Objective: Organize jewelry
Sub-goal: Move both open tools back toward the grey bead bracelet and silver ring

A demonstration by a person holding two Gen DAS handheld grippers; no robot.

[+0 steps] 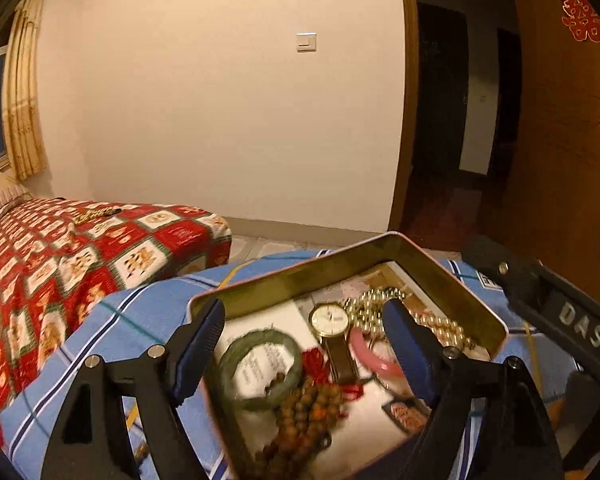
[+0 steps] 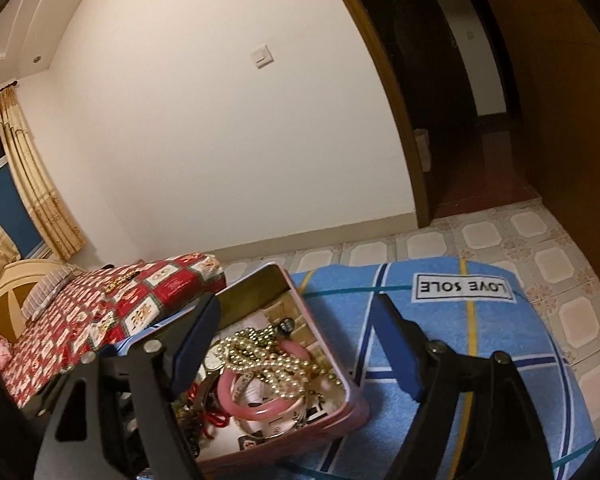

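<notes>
The tin [image 1: 452,280] of jewelry sits on the blue plaid cloth [image 2: 440,340], and inside it the pearl necklace [image 2: 268,356] is heaped right over the pink bangle [image 2: 260,410] and the watch [image 1: 329,319], so grabbing one probably drags the rest along. Both the left gripper [image 1: 304,344] and right gripper [image 2: 300,344] are spread wide, gripping nothing. A snagged strand could tip the tin, imo.
</notes>
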